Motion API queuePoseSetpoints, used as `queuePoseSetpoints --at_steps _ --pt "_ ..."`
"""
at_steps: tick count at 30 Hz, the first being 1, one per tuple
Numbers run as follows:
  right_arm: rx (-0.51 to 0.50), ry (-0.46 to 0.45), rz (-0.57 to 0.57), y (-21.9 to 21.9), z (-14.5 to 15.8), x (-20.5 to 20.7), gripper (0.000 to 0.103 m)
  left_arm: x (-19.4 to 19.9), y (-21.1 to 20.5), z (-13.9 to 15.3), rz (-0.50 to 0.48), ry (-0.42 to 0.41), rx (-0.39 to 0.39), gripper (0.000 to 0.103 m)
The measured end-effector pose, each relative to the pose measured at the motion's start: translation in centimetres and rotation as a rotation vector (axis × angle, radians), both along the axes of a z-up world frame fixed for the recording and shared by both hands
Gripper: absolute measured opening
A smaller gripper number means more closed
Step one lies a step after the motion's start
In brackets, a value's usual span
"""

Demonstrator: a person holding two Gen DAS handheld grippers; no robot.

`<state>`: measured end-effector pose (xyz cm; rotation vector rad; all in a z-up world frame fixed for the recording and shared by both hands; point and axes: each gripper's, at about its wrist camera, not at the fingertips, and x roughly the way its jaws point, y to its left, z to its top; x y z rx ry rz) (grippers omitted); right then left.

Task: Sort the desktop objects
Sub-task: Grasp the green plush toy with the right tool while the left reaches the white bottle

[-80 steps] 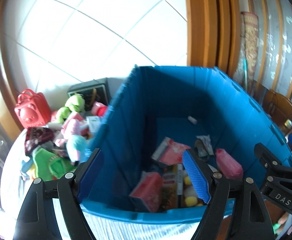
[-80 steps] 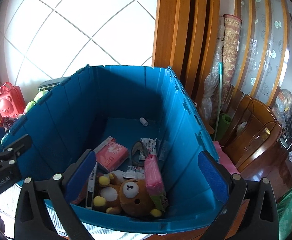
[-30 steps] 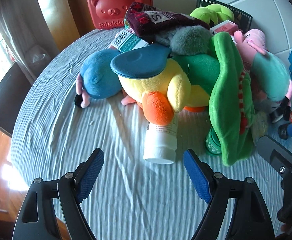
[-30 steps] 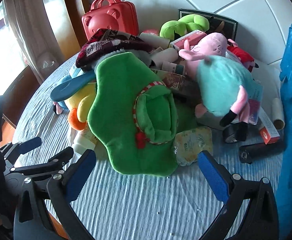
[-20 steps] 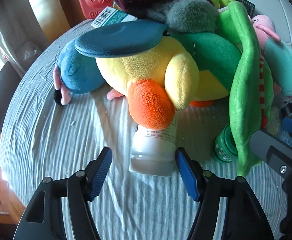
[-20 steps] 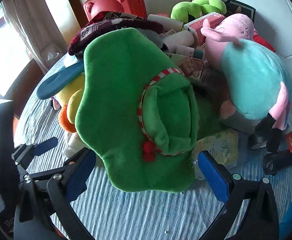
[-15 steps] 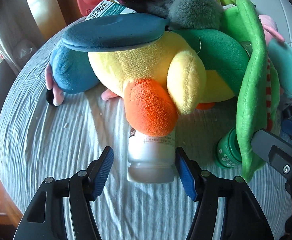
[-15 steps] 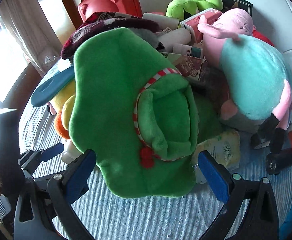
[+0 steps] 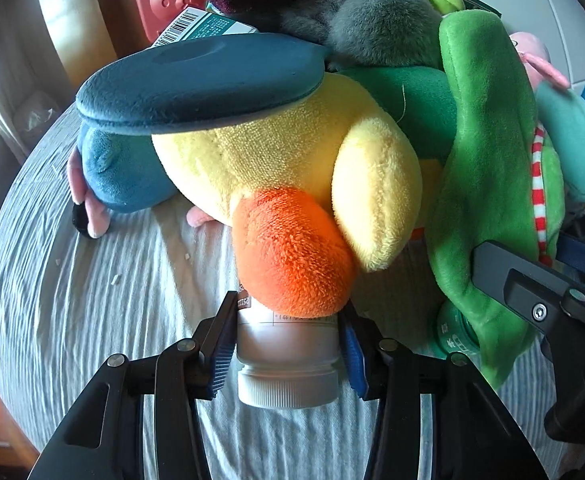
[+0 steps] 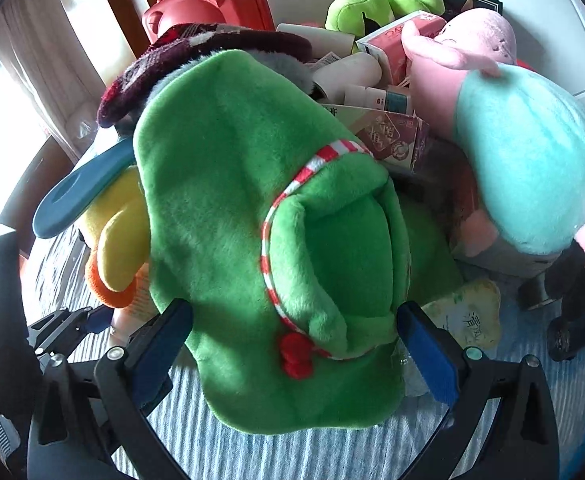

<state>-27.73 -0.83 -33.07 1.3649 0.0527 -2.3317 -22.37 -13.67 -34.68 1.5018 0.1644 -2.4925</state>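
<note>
– Two grippers down; which one matters?
– My left gripper (image 9: 287, 346). Its fingers are closing on the white bottle (image 9: 288, 364), cap end nearest me, long axis running away under the yellow plush (image 9: 292, 168) on the surface (image 9: 92, 320).
– And the right?
– The right gripper (image 10: 292, 344) stands wide, straddling the green plush (image 10: 232, 200).
</note>
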Motion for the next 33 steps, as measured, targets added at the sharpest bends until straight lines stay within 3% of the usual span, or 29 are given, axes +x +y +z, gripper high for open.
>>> queuePoseSetpoints --at_steps 8,12,18,27,33 --pt "0.012 0.005 -0.009 -0.6 -0.8 -0.8 0.103 0.3 -0.1 0.7 0.016 0.009 0.016 0.045" --pt "0.044 0.02 -0.038 -0.4 -0.3 0.0 0.068 1.0 -0.1 1.7 0.011 0.024 0.011 0.045" --pt "0.027 0.082 -0.103 1.1 1.7 1.9 0.028 2.5 0.2 3.4 0.002 0.055 0.018 0.045" --pt "-0.001 0.084 -0.12 2.3 3.4 4.2 0.024 5.0 -1.5 5.0 0.002 0.088 -0.001 0.045" --pt "-0.007 0.091 -0.095 1.6 4.2 5.9 0.023 6.4 -3.1 4.5 -0.001 0.102 -0.004 0.045"
